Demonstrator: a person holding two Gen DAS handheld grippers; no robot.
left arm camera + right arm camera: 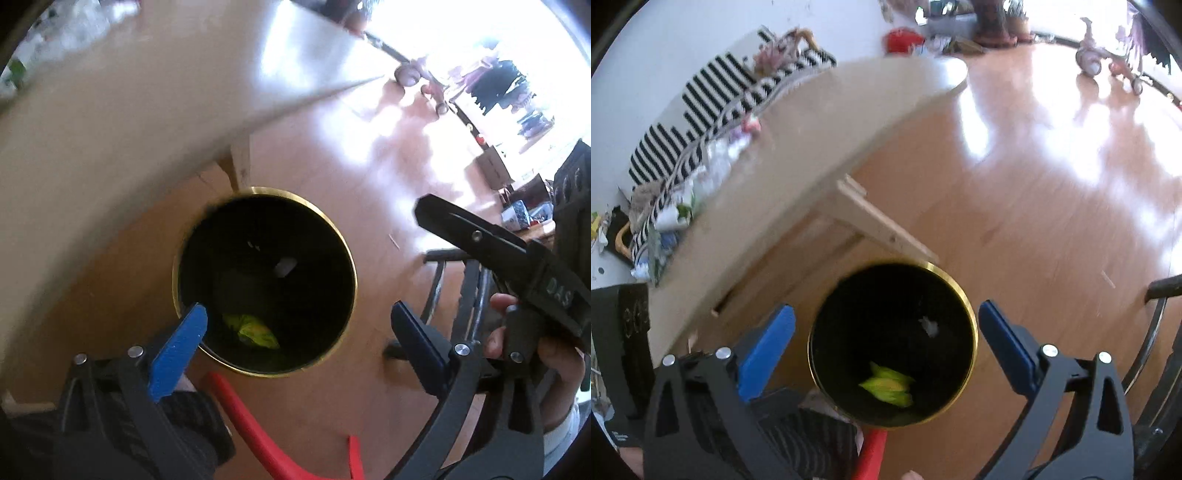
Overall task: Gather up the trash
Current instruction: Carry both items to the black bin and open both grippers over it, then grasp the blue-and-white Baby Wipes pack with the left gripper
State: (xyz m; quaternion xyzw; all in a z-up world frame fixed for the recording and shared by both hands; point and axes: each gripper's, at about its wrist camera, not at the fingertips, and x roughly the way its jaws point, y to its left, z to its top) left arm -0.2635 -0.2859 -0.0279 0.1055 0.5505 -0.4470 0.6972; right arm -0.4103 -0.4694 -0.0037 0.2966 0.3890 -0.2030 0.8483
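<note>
You're hovering both the left gripper (297, 339) and right gripper (886, 343) over the black bin (971, 314), fingers spread wide, pinching nothing. The 2 scraps, yellow-green wrapper (888, 387) and white bit (930, 326), are sitting inside. Dipping lower risks clipping the rim and tipping it.

**Sunlit room, wood floor, pale table**

A light orange-brown wood floor (1034, 229) is seen across both views, with strong glare patches thrown on it from bright windows (461, 33) at the far side. A pale, rounded table (820, 122) is seen on the left, carried on a light wooden leg (882, 225). A white wall (683, 40) is seen behind it. A black-and-white striped cloth (713, 92) is draped along the table's far edge, with mixed clutter piled beside it. A small pink tricycle (1108, 62) is parked near the windows. Dark metal chair frames (465, 291) are seen at the right edge. Far details are washed out by backlight.
</note>
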